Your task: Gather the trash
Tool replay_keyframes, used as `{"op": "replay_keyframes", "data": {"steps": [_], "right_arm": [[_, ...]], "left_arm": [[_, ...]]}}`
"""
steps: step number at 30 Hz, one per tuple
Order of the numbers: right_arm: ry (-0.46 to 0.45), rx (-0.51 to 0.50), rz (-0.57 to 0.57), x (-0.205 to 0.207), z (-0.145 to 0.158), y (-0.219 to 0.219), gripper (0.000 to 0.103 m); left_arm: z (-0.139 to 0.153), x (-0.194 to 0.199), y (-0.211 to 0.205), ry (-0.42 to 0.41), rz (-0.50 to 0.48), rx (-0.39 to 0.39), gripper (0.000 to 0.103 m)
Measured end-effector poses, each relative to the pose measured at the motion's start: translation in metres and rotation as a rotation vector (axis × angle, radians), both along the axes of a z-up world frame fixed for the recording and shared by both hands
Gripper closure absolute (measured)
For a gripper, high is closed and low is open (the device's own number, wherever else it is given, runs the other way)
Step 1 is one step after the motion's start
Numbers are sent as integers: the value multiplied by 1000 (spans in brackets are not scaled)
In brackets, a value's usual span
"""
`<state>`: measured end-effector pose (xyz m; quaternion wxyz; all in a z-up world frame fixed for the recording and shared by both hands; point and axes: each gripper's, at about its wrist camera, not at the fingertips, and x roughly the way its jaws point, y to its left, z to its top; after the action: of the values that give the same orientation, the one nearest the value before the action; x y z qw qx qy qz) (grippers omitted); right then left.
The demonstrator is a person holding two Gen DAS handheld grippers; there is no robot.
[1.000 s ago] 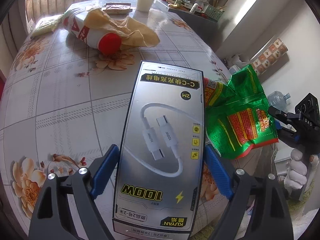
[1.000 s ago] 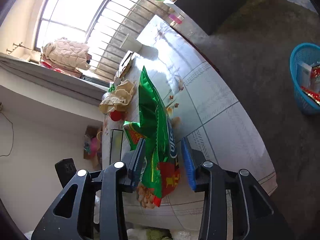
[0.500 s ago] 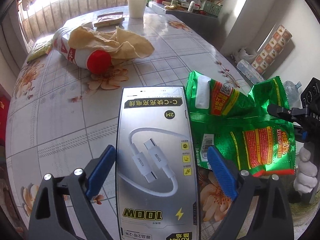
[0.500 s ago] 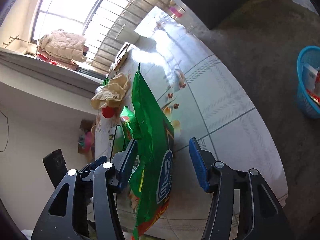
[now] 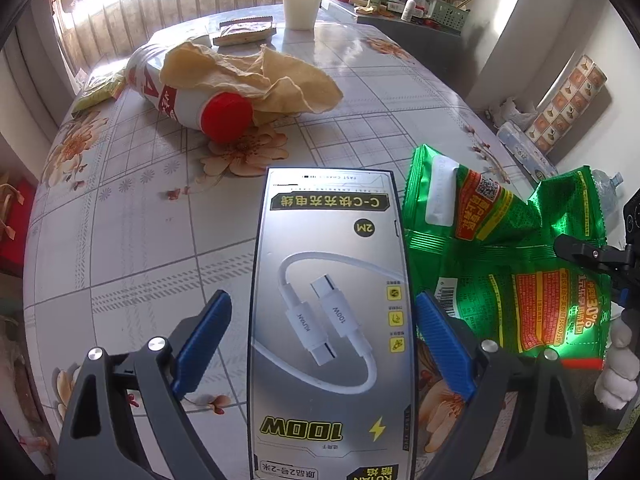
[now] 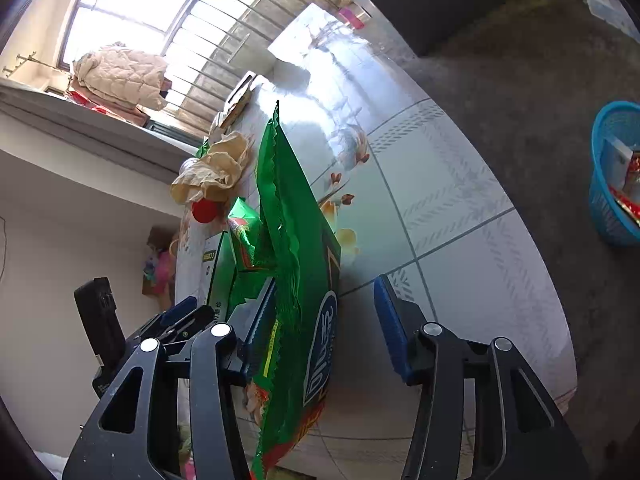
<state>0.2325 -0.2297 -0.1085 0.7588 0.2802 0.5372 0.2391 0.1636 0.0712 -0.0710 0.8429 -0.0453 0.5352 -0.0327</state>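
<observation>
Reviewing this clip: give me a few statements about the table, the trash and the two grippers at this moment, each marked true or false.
1. The cable box lies between the left gripper fingers, which stand apart from it. True.
2. The bottle stands upright. False: it lies on its side, its red cap towards the camera.
3. A crumpled brown paper rests on the bottle. True.
4. The blue basket sits on the table. False: it is on the floor.
5. The right gripper is empty. False: the green snack bag is between its fingers.

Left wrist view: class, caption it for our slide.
Open left tongs straddle a cable box beside a green snack bag.
</observation>
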Motion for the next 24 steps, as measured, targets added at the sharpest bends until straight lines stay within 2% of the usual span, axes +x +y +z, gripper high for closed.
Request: {"op": "replay_keyframes", "data": {"steps": [5,8,9,11,13,15,18,24], "right_arm": [[2,-2,6,0,-2,1,59],[15,0,5,1,-5,3,67],[20,4,4,2,-6,4,70],[29,12,1,1,-9,3,77],[35,26,-1,1,-11,2,88],[32,32,-9,0,-9,1,94],[18,46,-16,-3,-4,-2,97],[-23,50,-56,-11,9,-18,99]], "left_arm": [[-9,4,2,26,-1,-16,13],[-13,5,3,35,1,-36,14],[-13,6,3,34,2,-43,17],[-12,6,4,31,1,-58,20],[-12,4,5,26,2,-69,21],[-10,2,6,17,6,-67,21],[-4,-4,10,-2,7,-86,21],[18,-15,15,-64,18,-99,21]]}}
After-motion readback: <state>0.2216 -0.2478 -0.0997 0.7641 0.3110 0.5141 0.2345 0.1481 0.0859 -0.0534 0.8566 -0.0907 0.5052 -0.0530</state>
